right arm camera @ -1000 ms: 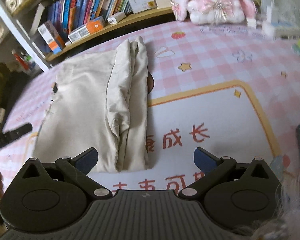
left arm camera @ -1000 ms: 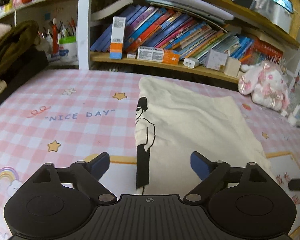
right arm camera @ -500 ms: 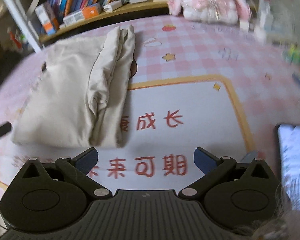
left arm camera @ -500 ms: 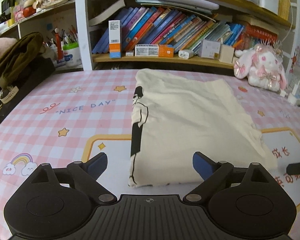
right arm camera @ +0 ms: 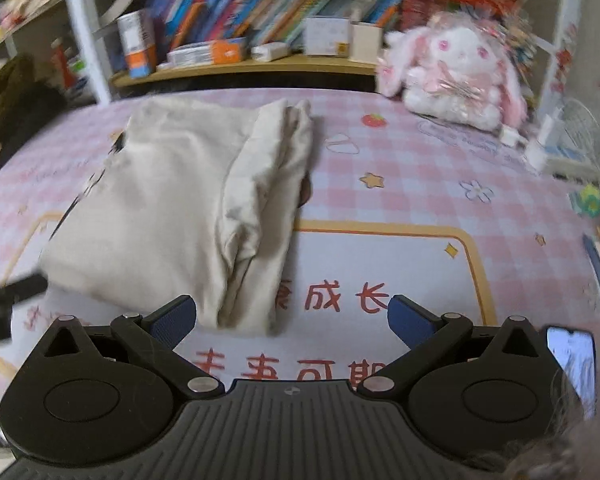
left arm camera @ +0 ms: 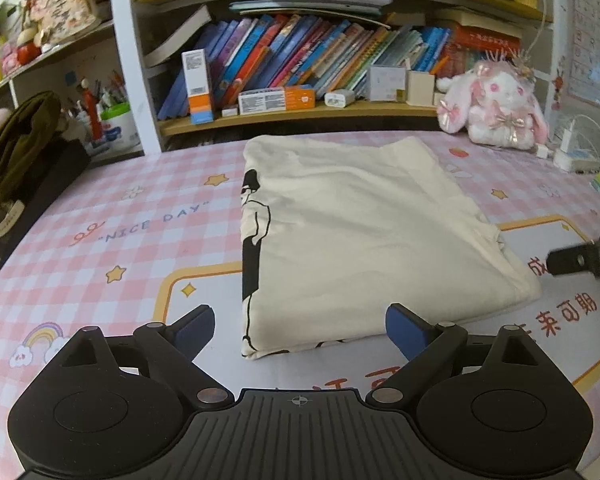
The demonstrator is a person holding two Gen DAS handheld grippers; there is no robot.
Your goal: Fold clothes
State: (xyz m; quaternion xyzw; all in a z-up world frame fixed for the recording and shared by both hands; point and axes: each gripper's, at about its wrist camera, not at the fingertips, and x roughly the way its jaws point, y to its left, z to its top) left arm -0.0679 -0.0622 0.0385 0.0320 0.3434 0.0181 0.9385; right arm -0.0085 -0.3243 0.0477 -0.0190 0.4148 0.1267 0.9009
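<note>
A cream T-shirt (left arm camera: pixel 352 236) with a black printed figure along its left fold lies folded in a long rectangle on the pink checked mat (left arm camera: pixel 112 240). My left gripper (left arm camera: pixel 300 330) hovers open just short of the shirt's near edge, holding nothing. In the right wrist view the same shirt (right arm camera: pixel 188 204) shows its bunched right-hand fold, and my right gripper (right arm camera: pixel 292 318) stands open in front of its near right corner, empty. The right gripper's finger (left arm camera: pixel 580 258) shows at the far right of the left wrist view, beside the shirt's right edge.
A bookshelf (left arm camera: pixel 300 112) full of books and boxes runs along the back. A pink plush rabbit (left arm camera: pixel 496 108) sits at the back right, with a charger and cables (left arm camera: pixel 568 152) beside it. A dark bag (left arm camera: pixel 12 160) lies at the left. A phone (right arm camera: pixel 570 364) rests at the near right.
Both grippers have pulled back and risen from the shirt, so more of the mat shows in front of it. The shirt has stayed put. Both grippers have stayed open.
</note>
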